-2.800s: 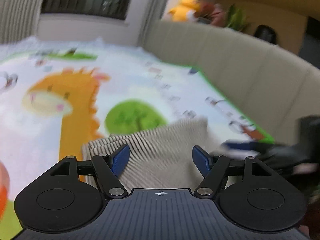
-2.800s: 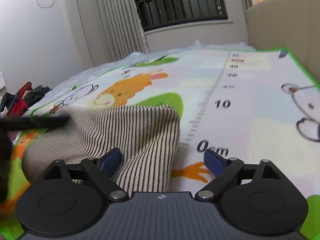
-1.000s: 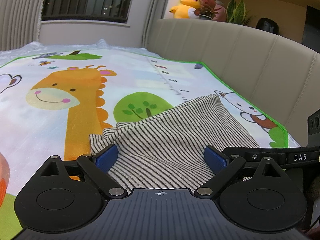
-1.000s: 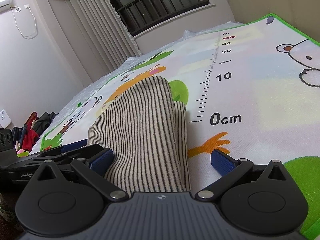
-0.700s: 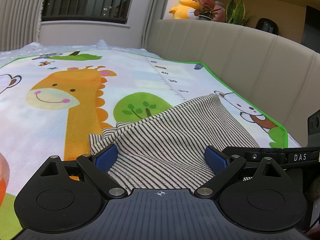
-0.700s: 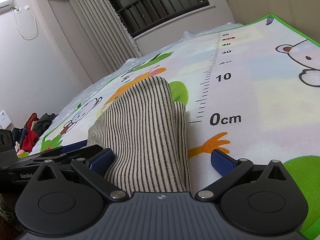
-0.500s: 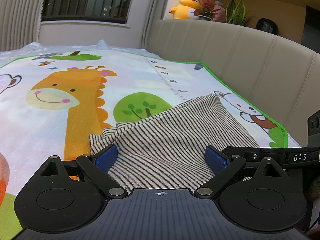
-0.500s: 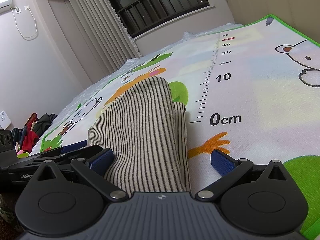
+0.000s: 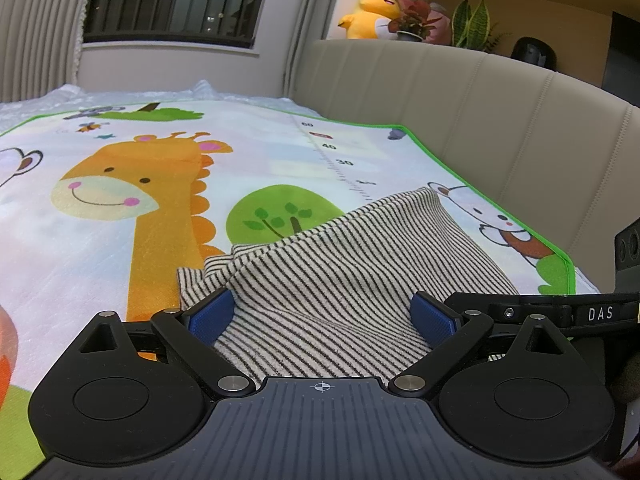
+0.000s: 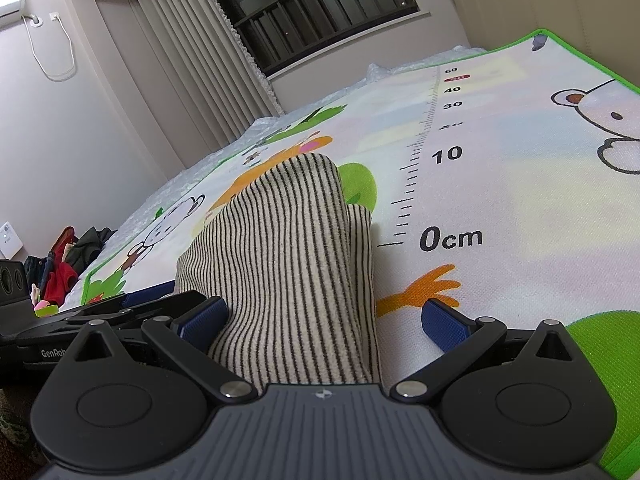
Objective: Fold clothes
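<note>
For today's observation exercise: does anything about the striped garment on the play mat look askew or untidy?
Yes. The striped garment is not flat on the play mat: its far edge is humped up, and a lower layer sticks out unevenly at its left side.

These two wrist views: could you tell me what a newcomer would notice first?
The bright cartoon play mat with its orange giraffe fills the bed surface. A folded beige black-striped knit garment lies on it, between the open blue-padded left tool and right tool. A yellow plush duck sits above the headboard.

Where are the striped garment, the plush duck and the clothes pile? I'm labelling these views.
striped garment (image 9: 340,272), left wrist view, its top layer.
plush duck (image 9: 370,12), left wrist view, its body.
clothes pile (image 10: 64,270), right wrist view, red piece.
</note>
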Demonstrator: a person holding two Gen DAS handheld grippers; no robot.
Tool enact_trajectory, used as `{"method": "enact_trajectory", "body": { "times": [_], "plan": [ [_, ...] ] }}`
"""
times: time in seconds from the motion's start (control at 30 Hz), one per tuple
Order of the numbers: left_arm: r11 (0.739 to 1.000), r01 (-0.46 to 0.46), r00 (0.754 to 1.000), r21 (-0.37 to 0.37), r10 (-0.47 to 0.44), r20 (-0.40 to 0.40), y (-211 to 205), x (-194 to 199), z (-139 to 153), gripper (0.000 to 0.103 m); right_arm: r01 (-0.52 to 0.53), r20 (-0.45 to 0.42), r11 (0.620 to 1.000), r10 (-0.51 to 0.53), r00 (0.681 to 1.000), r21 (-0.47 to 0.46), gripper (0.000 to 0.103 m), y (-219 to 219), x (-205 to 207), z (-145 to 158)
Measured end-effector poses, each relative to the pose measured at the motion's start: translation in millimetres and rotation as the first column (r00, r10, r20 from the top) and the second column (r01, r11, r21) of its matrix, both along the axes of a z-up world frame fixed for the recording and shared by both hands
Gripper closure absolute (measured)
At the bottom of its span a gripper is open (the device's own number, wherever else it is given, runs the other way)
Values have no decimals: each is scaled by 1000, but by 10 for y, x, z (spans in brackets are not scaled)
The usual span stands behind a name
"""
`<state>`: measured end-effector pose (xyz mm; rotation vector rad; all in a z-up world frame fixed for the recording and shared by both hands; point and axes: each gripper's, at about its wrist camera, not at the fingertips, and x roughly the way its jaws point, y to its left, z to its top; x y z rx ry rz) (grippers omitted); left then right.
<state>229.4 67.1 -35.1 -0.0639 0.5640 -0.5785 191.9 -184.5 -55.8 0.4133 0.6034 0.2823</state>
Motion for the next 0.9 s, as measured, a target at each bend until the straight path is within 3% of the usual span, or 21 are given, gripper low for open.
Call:
{"method": "enact_trajectory", "body": {
  "times": [0.23,0.33,0.47,0.5,0.53,0.6,0.73,0.83,0.9],
  "plan": [
    [1000,-8,1000,-21,7,-23,45,30,31,4,-62,-55,998,62,997,-1,0,-65,94,118],
    [999,-48,998,-19,47,-41,106,19,90,4,-58,-15,997,57,998,-48,0,-70,-29,262],
    [992,-123,991,-10,122,-57,258,-3,123,4,-56,99,977,78,992,-208,1,31,-372,467],
    [991,-134,989,-19,132,-67,307,-2,113,4,-69,129,968,103,986,-241,8,74,-457,519],
    [989,-144,987,-26,141,-78,350,-2,100,4,-91,163,956,141,977,-278,25,137,-546,576],
    [987,-153,984,-43,148,-95,412,-7,85,4,-154,195,935,224,955,-319,42,286,-663,672],
    [987,-159,984,-32,155,-93,413,-27,99,4,-272,116,908,322,939,-317,41,580,-577,610],
    [987,-159,983,-17,157,-95,405,-58,102,4,-258,57,903,294,954,-344,28,663,-438,416],
    [987,-157,983,-24,154,-100,424,-72,100,4,-252,46,913,281,959,-321,28,628,-409,394]
  ]
}}
